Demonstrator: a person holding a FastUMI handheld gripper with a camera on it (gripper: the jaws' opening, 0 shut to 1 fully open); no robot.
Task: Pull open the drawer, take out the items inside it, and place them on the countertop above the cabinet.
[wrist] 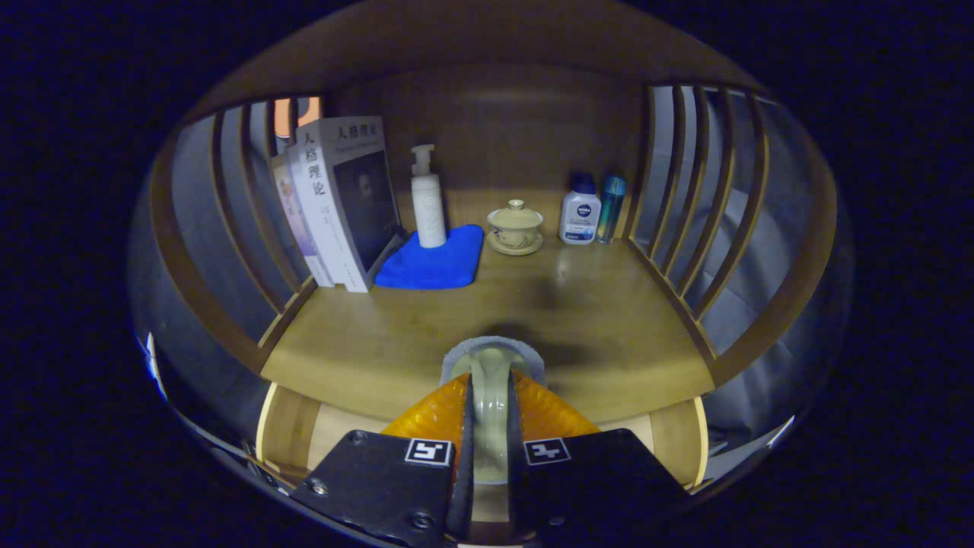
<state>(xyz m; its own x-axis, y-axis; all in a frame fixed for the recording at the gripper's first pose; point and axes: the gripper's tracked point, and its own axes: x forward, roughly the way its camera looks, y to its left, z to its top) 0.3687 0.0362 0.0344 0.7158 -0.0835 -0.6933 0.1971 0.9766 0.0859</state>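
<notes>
Gripper view: a pale ceramic cup [491, 396] is pinched edge-on between the jaws of the gripper [491, 457], which are nearly closed on its rim, held just over the front edge of the desk [609, 320]. With such a thin, glazed grip it could be tipped or dropped if released early or knocked on the edge. Room ahead is plentiful: books [342, 202] at 10 o'clock, a pump bottle [428, 198] on a blue cloth [434, 262] at 11, a lidded teacup [515, 227] at 12, two bottles [590, 213] at 1. Slatted sides [700, 205] close it in.
</notes>
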